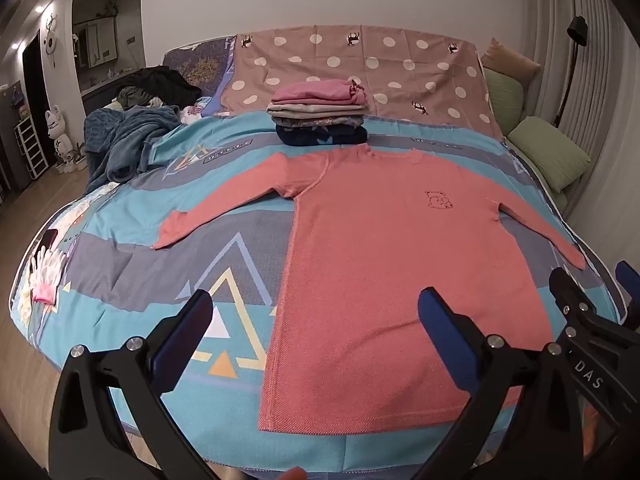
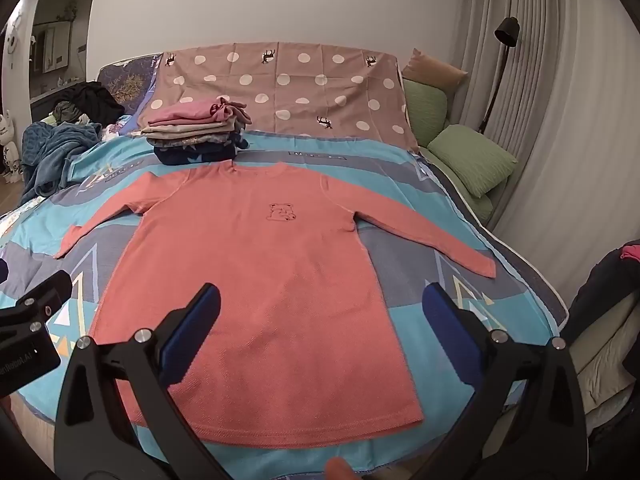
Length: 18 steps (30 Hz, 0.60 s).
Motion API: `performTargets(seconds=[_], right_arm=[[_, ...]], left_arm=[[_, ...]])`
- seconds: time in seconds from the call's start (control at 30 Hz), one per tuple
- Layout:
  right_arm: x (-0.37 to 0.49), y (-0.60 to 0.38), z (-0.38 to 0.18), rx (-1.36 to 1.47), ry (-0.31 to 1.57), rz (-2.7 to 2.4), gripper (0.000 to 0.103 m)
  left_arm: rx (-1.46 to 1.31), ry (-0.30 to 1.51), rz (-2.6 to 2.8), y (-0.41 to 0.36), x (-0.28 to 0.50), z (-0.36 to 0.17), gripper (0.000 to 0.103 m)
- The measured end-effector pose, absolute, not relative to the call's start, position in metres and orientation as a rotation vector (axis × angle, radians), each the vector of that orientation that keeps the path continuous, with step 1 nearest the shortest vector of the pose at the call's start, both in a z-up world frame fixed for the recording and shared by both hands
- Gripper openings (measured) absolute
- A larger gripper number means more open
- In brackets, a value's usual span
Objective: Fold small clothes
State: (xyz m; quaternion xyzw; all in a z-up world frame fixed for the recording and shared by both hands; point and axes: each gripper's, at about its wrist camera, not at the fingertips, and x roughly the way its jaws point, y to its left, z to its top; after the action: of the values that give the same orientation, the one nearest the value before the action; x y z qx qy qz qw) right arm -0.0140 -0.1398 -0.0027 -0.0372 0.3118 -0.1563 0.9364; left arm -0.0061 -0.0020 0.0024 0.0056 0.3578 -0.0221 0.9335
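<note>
left gripper (image 1: 316,312) wide open, empty | right gripper (image 2: 320,306) wide open, empty | pink shirt (image 2: 256,280) flat on bedspread (image 2: 420,312), just ahead of both | likely soft, light, limp | pinch sleeve cuffs or hem corners

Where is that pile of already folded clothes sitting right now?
The folded pile sits on the bed just beyond the collar of the spread-out pink shirt, in front of the polka-dot cover; it appears left of centre in the right wrist view.
</note>
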Motion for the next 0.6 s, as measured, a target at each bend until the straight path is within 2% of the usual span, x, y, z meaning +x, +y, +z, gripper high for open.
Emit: performTargets(seconds=[0.6], right_arm=[[-0.0158, -0.1393, -0.0019, -0.071, 0.638, -0.303, 0.101]], left_arm=[[0.018, 0.682, -0.067, -0.0050, -0.0117, 0.0011, 0.102]])
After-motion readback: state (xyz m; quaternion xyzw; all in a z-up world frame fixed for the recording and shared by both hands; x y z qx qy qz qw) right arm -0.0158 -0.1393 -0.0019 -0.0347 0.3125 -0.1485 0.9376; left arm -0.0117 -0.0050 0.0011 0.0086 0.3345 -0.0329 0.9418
